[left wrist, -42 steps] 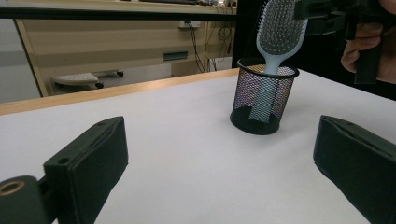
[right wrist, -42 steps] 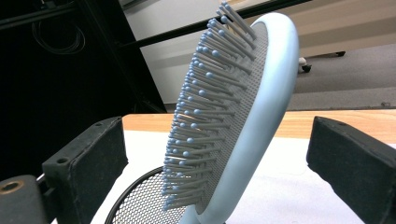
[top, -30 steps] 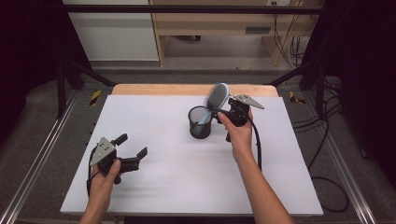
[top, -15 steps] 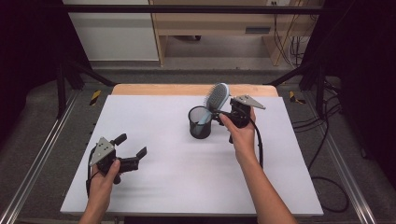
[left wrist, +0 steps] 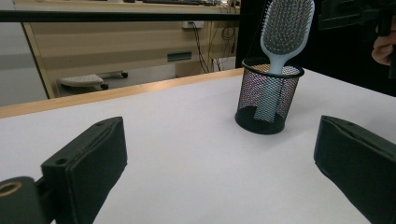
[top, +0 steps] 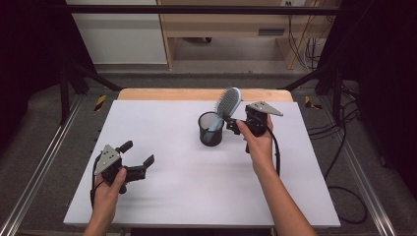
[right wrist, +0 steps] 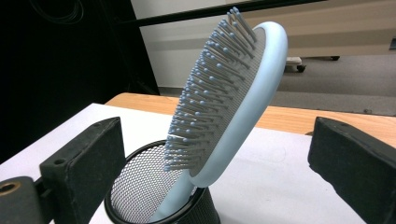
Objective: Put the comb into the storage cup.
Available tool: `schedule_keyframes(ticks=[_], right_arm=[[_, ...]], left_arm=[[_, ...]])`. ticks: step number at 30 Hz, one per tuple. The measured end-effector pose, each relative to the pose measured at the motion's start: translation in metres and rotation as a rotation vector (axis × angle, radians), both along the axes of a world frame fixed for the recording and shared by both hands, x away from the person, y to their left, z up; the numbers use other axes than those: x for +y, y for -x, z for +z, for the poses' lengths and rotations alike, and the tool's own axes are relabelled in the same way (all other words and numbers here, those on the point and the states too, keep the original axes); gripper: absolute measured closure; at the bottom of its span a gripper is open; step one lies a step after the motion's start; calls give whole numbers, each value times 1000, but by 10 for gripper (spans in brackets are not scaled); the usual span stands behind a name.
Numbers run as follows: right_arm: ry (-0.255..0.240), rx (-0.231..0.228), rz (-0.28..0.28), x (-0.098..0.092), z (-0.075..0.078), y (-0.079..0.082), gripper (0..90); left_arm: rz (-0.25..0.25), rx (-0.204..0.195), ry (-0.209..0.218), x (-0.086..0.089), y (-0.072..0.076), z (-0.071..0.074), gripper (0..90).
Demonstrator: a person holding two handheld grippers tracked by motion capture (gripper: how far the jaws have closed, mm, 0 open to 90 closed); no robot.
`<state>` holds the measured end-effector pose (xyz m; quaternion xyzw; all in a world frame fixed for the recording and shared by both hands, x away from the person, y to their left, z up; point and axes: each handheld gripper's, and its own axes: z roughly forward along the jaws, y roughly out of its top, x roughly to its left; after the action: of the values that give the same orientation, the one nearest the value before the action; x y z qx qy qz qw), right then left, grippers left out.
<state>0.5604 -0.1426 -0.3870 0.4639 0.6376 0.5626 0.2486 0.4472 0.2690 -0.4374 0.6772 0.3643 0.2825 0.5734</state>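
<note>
the hairbrush (top: pixel 227 104) is leaned in the mesh cup (top: pixel 211 129); both grippers' fingers are spread wide, holding nothing; the cup could be tipped by a nudge

hairbrush (top: pixel 227 104) handle veiled inside mesh cup (top: pixel 211 129), cup base cropped

A white surface (top: pixel 196 196) with a wooden far edge stands on grey floor (top: pixel 216 73); behind it, light wooden furniture (top: pixel 236 22) — possibly a desk — and dark side curtains (top: pixel 29 59).
</note>
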Motion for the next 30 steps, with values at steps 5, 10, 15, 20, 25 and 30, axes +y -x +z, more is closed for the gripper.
schedule_keyframes(ticks=[5,10,15,20,25,30], right_arm=[[10,-14,10,-2,3,6,41],[14,-26,20,-6,4,10,43],[12,-36,23,-9,7,14,44],[14,-51,32,-12,11,20,43],[17,-66,41,-17,14,25,42],[44,-77,37,-23,16,30,45]], left_arm=[[1,0,-2,0,0,0,26],[2,0,-2,0,0,0,26],[2,0,-2,1,1,0,26],[4,-2,1,2,1,0,25],[10,-4,1,5,1,1,24],[21,-5,4,10,1,1,24]])
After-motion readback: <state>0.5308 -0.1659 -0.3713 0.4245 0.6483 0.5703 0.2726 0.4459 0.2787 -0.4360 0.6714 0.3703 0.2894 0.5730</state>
